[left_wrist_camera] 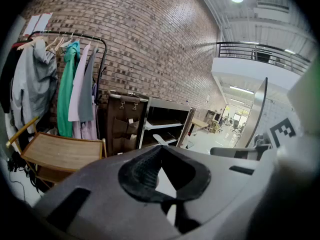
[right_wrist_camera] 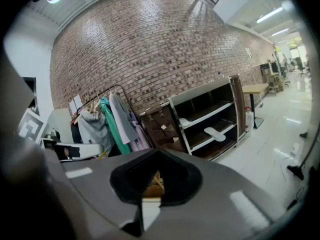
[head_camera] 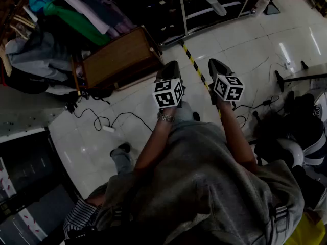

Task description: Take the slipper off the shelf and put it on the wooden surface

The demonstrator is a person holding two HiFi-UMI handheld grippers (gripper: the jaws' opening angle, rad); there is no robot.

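A white slipper [head_camera: 214, 4] lies on the lower board of the black shelf [head_camera: 204, 22] at the far side of the room; it also shows as slipper [right_wrist_camera: 215, 133] and slipper [left_wrist_camera: 162, 140]. A second white slipper [right_wrist_camera: 185, 122] rests on the board above. The wooden surface [head_camera: 117, 55] is a low slatted table left of the shelf, wooden surface [left_wrist_camera: 60, 151]. My left gripper [head_camera: 170, 68] and right gripper [head_camera: 218, 65] are held side by side above the tiled floor, well short of the shelf. Both are shut with nothing in them: left gripper [left_wrist_camera: 169, 199], right gripper [right_wrist_camera: 142, 199].
A clothes rack [left_wrist_camera: 65, 84] with hanging garments stands left of the wooden table. A brown hanging organizer [left_wrist_camera: 122, 124] sits between table and shelf. Cables [head_camera: 102, 121] trail over the white tiles, and yellow-black tape [head_camera: 191, 60] runs toward the shelf. A chair [head_camera: 301, 131] stands at the right.
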